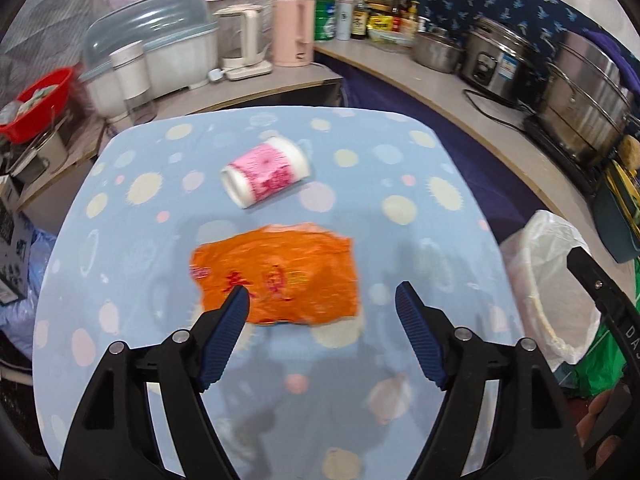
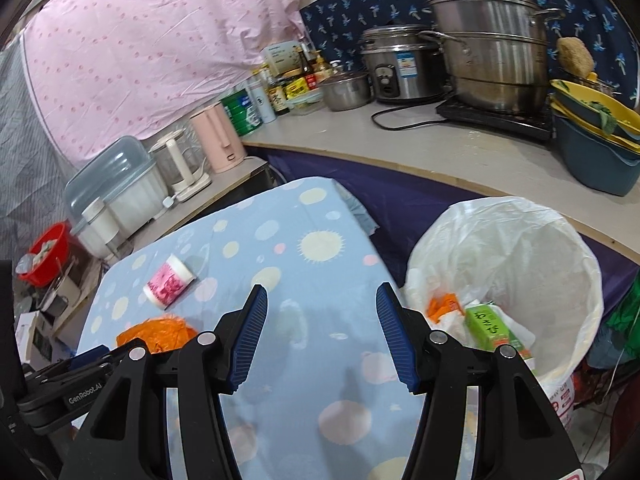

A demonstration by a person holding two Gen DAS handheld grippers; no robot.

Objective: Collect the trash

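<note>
An orange crumpled wrapper lies flat on the blue dotted tablecloth. A pink-and-white paper cup lies on its side beyond it. My left gripper is open and empty, just above the wrapper's near edge. My right gripper is open and empty above the cloth, left of a bin lined with a white bag. The bin holds a green carton and orange scraps. The cup and wrapper show at the right wrist view's left.
The bin stands off the table's right edge. Counters behind hold a pink kettle, a clear kettle, bottles, a rice cooker and a steel steamer pot. A red basin sits at left.
</note>
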